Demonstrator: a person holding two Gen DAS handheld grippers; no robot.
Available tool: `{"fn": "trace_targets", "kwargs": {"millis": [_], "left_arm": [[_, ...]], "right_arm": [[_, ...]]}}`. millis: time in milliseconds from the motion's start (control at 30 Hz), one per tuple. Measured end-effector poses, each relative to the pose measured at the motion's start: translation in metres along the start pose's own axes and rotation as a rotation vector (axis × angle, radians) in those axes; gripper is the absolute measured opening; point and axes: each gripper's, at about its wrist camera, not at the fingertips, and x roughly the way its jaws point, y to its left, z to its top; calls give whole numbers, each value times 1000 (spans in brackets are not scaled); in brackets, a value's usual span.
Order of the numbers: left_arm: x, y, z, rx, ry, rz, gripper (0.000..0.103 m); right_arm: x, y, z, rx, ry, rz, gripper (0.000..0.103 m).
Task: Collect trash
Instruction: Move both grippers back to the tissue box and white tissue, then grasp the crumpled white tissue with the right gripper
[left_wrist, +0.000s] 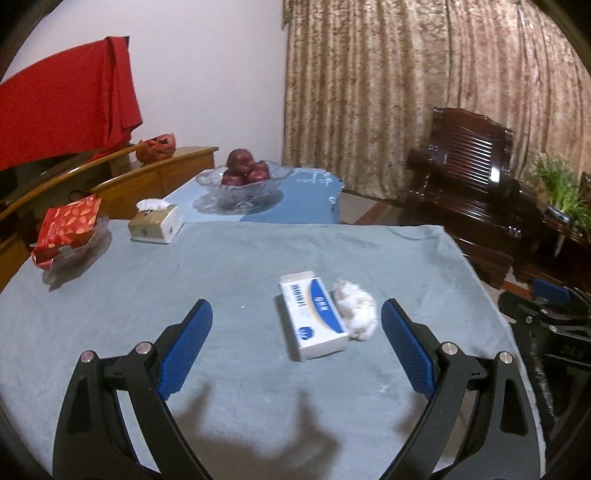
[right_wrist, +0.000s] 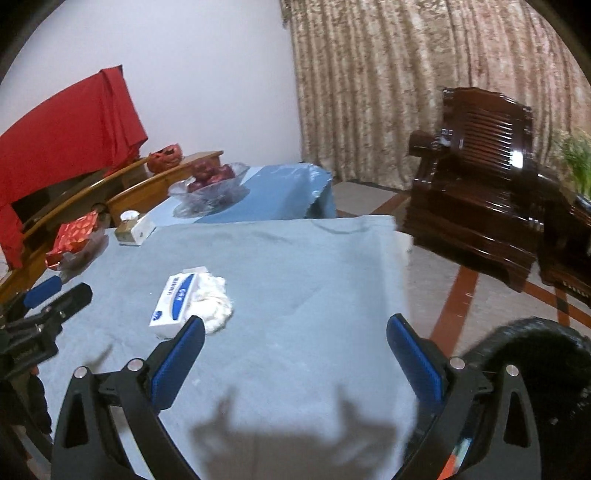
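lying on the blue-covered counter (left_wrist: 147, 295), the crumpled tissue (left_wrist: 357, 309) touches the white-and-blue carton (left_wrist: 314, 317). both your left tongs (left_wrist: 296, 325) and right tongs (right_wrist: 295, 341) are spread, empty. it's likely light, soft; pinch its free outer side.

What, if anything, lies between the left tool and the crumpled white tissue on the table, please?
Nothing visible blocks it. The left tool hangs open above the cloth, and the crumpled tissue lies ahead toward its right finger, touching the blue-and-white box beside it.
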Motion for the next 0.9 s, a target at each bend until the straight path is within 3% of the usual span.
{"fn": "trace_targets", "kwargs": {"millis": [400,900], "left_arm": [[44,38,-9,-41,45,56,90],[66,60,-15,-60,74,73,90]], "right_arm": [[87,55,5,-45,81,64,96],[145,69,0,-44,192,56,84]]}}
